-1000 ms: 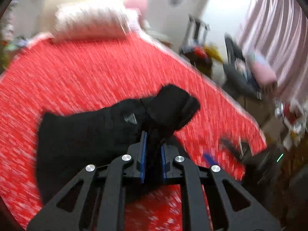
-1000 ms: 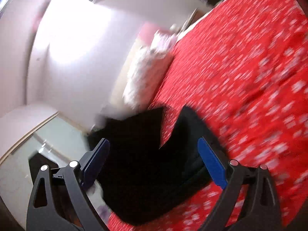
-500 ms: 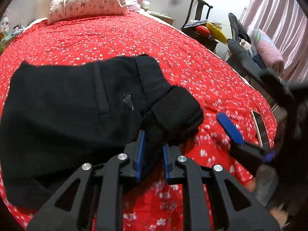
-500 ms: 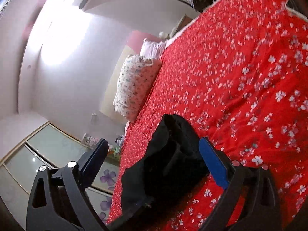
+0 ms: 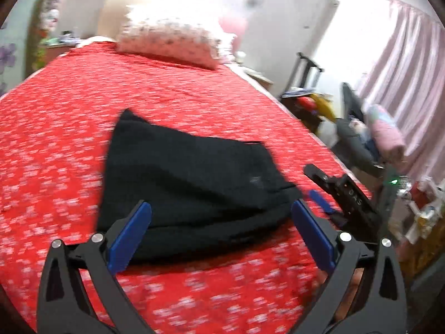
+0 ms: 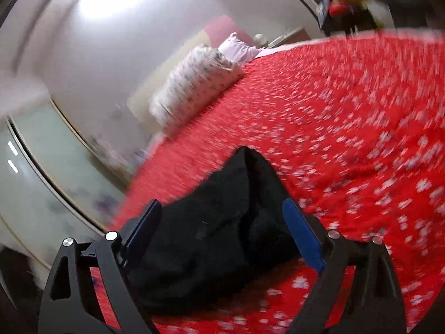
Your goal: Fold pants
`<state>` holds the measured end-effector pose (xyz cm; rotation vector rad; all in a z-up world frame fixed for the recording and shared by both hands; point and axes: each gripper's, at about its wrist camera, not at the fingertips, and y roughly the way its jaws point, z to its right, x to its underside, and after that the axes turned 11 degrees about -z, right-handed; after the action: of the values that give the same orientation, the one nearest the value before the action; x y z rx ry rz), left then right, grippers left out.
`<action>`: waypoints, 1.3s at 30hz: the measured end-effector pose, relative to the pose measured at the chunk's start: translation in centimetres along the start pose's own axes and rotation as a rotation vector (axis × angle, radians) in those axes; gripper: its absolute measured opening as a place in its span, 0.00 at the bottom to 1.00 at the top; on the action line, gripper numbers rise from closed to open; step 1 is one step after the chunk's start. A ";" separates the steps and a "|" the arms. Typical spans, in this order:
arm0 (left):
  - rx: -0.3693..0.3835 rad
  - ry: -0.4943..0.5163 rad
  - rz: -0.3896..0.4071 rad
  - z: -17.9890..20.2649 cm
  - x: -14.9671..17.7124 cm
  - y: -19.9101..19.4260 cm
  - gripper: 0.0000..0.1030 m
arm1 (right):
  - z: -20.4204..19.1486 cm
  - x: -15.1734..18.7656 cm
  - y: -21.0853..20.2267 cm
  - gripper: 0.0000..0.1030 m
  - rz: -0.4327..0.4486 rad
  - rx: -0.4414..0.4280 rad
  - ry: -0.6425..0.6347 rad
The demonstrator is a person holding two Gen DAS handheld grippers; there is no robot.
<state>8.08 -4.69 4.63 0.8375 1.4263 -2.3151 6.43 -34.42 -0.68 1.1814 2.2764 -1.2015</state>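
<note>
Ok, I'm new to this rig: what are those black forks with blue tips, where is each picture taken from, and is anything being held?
Each fork is a hand-held two-finger gripper with a camera looking along its fingers. One picture looks along the left gripper, whose jaws are opening; the other along the right gripper, whose jaws are closing. Black pants lie folded on a red flowered bed cover, with a pillow beyond. The cloth sits between both pairs of blue pads, but neither presses on it, so nothing is held.

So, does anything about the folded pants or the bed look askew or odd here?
Slightly. The black pants lie folded on the red bedspread, but askew: the far corner juts to a point and the layered edges don't line up. Both frames are blurred; nothing spilled or damaged shows.
</note>
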 end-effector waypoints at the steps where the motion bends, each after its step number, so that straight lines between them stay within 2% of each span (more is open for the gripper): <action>1: -0.009 -0.010 -0.006 -0.5 0.2 -0.2 0.98 | -0.6 0.2 0.6 0.88 -0.024 0.065 -0.038; 3: -0.024 -0.045 -0.020 -1.8 0.7 -0.3 0.98 | -0.8 0.8 1.4 0.88 -0.066 0.135 -0.064; 4: -0.024 -0.058 -0.024 -2.1 1.1 -0.4 0.98 | -0.6 0.9 1.7 0.82 -0.085 0.145 -0.064; 5: -0.025 -0.070 -0.027 -2.5 1.5 -0.5 0.98 | -0.5 1.1 2.1 0.81 -0.105 0.148 -0.059; 7: -0.025 -0.089 -0.037 -3.1 1.9 -0.5 0.98 | -0.7 1.4 2.0 0.73 -0.089 0.174 -0.085; 14: -0.015 -0.112 -0.056 -3.9 2.7 -0.7 0.98 | -0.9 1.7 2.3 0.63 -0.081 0.207 -0.134; 16: -0.018 -0.121 -0.062 -4.3 2.8 -0.6 0.98 | -1.2 1.8 2.4 0.48 -0.085 0.205 -0.148; 17: -0.016 -0.129 -0.066 -4.5 2.8 -0.6 0.98 | -1.7 1.8 2.4 0.44 -0.084 0.197 -0.171; 18: -0.015 -0.138 -0.068 -4.6 2.8 -0.7 0.98 | -2.4 1.7 2.5 0.29 -0.078 0.199 -0.201; 21: -0.014 -0.166 -0.068 -5.2 2.9 -0.7 0.98 | -4.2 1.1 2.5 0.22 -0.058 0.210 -0.302; 23: -0.020 -0.178 -0.063 -5.5 2.8 -0.9 0.98 | -4.6 0.2 2.9 0.22 -0.066 0.235 -0.357; 25: -0.033 -0.181 -0.054 -5.9 2.8 -1.1 0.98 | -4.1 -0.6 3.6 0.24 -0.111 0.271 -0.360; 26: -0.037 -0.179 -0.053 -6.0 2.7 -1.1 0.98 | -3.3 -0.8 4.3 0.28 -0.169 0.288 -0.341; 28: -0.051 -0.175 -0.053 -6.3 2.4 -1.2 0.98 | -2.1 -0.8 4.3 0.48 -0.217 0.301 -0.308; 30: -0.052 -0.176 -0.058 -6.7 1.9 -1.0 0.98 | -1.1 -1.1 3.3 0.51 -0.234 0.259 -0.254; 32: -0.047 -0.183 -0.063 -7.0 1.4 -0.7 0.98 | -1.0 -2.1 1.6 0.52 -0.192 0.211 -0.221; 34: -0.024 -0.177 -0.067 -7.1 0.3 0.0 0.98 | -1.4 -3.2 0.7 0.56 -0.183 0.123 -0.216; 35: -0.016 -0.152 -0.076 -6.7 -0.3 0.6 0.98 | -1.9 -3.8 0.7 0.60 -0.205 0.050 -0.215; 37: -0.008 -0.101 -0.090 -5.9 -1.0 1.6 0.98 | -2.9 -4.5 1.7 0.66 -0.253 -0.026 -0.219; 39: -0.023 -0.053 -0.091 -4.7 -2.0 2.5 0.98 | -3.9 -5.7 4.0 0.73 -0.339 -0.103 -0.204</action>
<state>12.47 -1.79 2.48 0.7137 1.4942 -2.3637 13.39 -33.09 2.86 0.6199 2.4081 -1.2351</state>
